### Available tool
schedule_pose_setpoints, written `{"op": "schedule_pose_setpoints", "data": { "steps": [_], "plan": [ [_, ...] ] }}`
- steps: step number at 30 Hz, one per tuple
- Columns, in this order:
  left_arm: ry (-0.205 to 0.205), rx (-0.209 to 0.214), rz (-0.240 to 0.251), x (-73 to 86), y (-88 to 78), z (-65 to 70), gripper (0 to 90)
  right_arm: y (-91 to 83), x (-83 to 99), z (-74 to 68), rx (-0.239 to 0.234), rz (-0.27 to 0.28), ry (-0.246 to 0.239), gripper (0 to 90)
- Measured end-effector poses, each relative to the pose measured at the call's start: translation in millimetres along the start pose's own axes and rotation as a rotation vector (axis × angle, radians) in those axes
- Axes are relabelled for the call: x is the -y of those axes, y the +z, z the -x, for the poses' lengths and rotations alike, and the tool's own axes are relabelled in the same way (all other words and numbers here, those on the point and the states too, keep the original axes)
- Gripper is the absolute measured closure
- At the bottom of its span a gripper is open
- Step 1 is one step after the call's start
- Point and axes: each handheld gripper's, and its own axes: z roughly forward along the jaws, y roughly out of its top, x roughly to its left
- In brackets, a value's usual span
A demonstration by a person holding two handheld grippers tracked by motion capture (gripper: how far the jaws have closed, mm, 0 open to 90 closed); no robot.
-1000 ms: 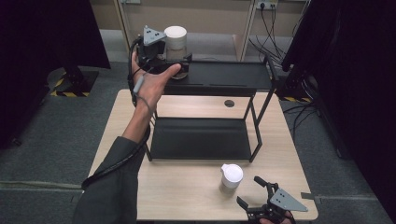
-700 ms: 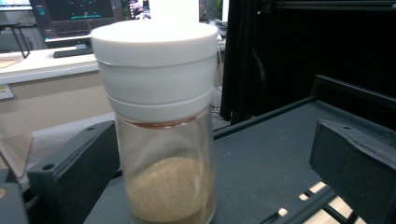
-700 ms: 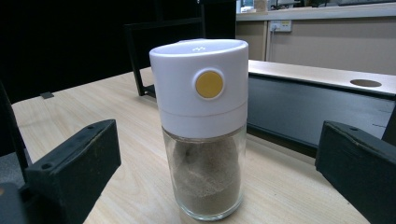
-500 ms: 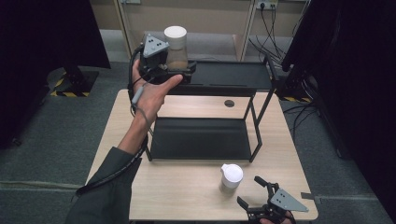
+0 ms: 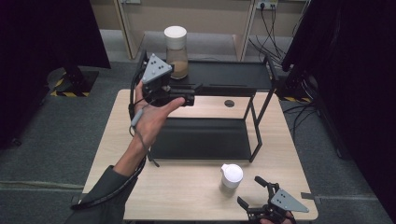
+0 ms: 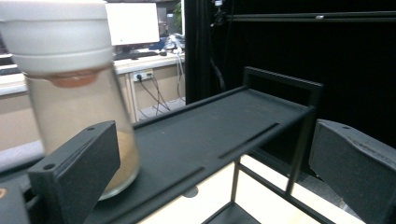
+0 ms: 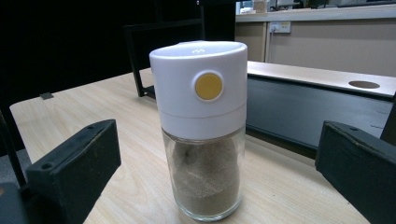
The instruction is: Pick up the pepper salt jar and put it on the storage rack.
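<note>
Now the glass jar (image 5: 176,52) with a white lid stands upright on the top shelf of the black rack (image 5: 233,74), just beside the left claw (image 5: 190,95), whose jaws are spread apart and grip nothing. Near the right claw (image 5: 254,195), also released with wide jaws, a second jar (image 5: 230,179) with a yellow button stands upright on the wooden surface (image 5: 187,196), directly ahead of its jaws.
</note>
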Motion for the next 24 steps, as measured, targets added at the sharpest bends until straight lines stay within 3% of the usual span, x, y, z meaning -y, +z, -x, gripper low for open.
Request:
{"op": "schedule_pose_setpoints", "data": {
  "steps": [12,24],
  "plan": [
    [0.029,0.12,0.005,29.9,-11.7,18.1,1.3,0.1,0.1,-0.3,0.001,0.0,-0.001,0.5],
    [0.035,0.217,-0.001,58.6,-17.2,25.9,1.3,-0.1,0.1,-0.6,0.002,0.002,-0.001,0.5]
  ]
}}
